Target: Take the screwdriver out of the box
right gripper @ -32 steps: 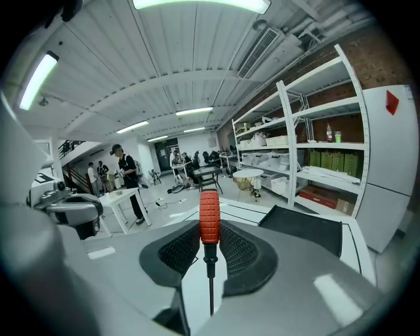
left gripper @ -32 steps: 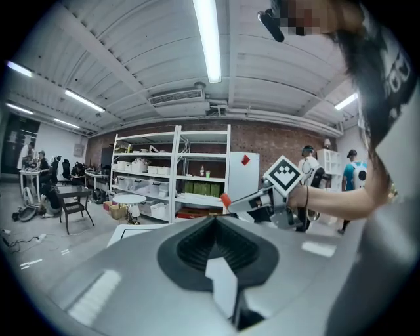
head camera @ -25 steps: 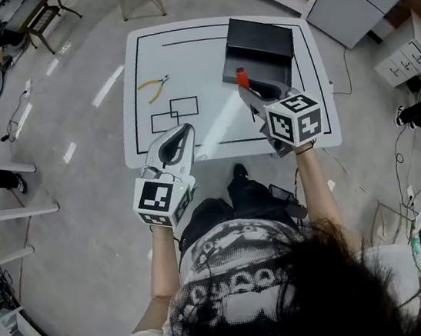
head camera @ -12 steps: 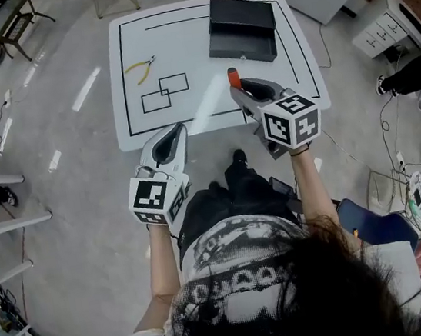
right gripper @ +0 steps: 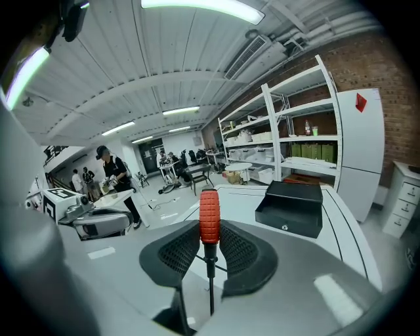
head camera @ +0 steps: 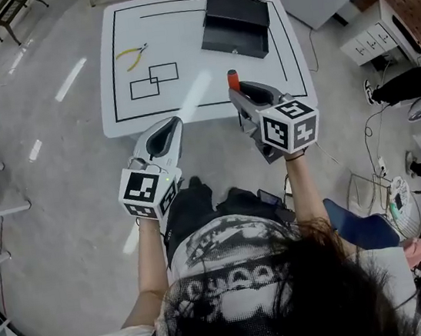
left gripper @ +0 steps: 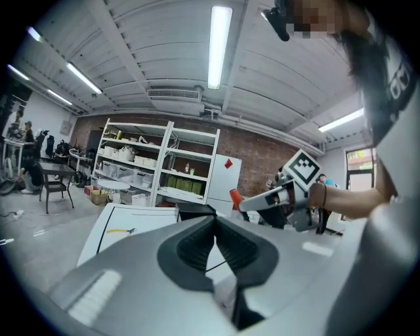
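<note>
Right gripper [right gripper: 209, 254]: ribbed black pads pinch the screwdriver [right gripper: 209, 222] where its red handle meets the shank. The handle is a knurled red cylinder, upright above the pads, and the thin dark metal shank runs down between them. The tool is out of the box [head camera: 235, 20] and held above the near right part of the table [head camera: 130, 119], well apart from the box. The box is a matte black rectangular case on the far right of the tabletop, with straight walls, square corners and a small pale fitting on the wall facing the gripper. Left gripper [left gripper: 215, 244]: smooth grey shell, ribbed black pads pressed together at the tips, nothing between them. In the head view it sits just off the table's near edge, over the grey floor. The tabletop is a smooth white rectangle with rounded corners and a thin black line running just inside its edges. Yellow-handled pliers [head camera: 135, 54] lie at the far left, near two overlapping outlined rectangles [head camera: 153, 80]. Bare white surface lies between the screwdriver and the box.
</note>
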